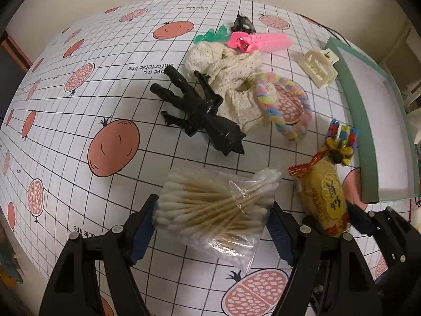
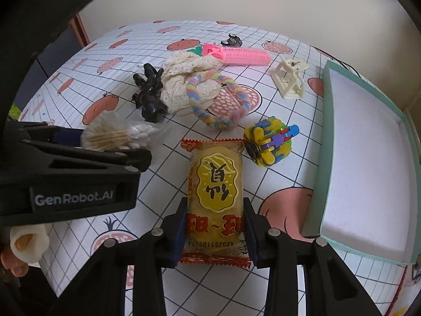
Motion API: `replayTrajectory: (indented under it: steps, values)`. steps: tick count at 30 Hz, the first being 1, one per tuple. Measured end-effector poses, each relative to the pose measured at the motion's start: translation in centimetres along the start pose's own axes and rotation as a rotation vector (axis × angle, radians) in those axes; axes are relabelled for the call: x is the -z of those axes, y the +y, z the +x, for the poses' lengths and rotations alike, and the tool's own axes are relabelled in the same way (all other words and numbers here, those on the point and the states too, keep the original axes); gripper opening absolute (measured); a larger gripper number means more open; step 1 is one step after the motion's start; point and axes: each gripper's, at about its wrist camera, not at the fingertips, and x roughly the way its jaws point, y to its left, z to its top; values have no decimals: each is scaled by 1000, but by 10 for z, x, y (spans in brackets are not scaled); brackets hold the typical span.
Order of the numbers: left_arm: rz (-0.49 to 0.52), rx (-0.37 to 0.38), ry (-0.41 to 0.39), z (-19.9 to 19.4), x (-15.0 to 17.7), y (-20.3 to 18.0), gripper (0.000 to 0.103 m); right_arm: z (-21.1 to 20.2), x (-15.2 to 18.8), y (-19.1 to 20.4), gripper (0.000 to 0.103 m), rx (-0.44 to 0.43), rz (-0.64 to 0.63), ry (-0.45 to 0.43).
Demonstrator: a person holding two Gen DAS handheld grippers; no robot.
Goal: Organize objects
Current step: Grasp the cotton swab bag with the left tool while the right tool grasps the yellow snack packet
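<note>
Box (image 2: 326, 142) bare, nothing sorted yet. Left gripper (image 1: 211, 220) straddles swab bag (image 1: 213, 208), pads at its sides; right gripper (image 2: 214, 233) clamps snack (image 2: 215, 184), just left of box. Clips, scrunchie (image 2: 189, 87), toy (image 2: 271, 142) lie loose left of box, all to go

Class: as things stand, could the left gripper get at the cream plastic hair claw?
Probably not directly: the left gripper straddles a bag of cotton swabs, and the cream plastic hair claw lies beyond other clutter.
</note>
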Motion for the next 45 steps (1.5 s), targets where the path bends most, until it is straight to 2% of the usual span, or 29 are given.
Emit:
replayTrajectory:
  steps: [9,11,14,33,45]
  values:
    - [-31,7,-30,-8,-2,9,79,-5,-1,-2,39,-11,26,-1]
    - [-43,6,-35,-23,6,1,79,-8,-3,-4,39,-6,56,-9]
    - [-54,4,-47,-25,0,-3,79,-14,-5,-7,39,-12,70,-28]
    - [-120,8,-154,-56,-10,3,79,-39,-25,-18,39,-30,130,-124]
    - [-150,-37,-202,-62,-25,3,79,-41,-46,-25,39,-32,135,-152]
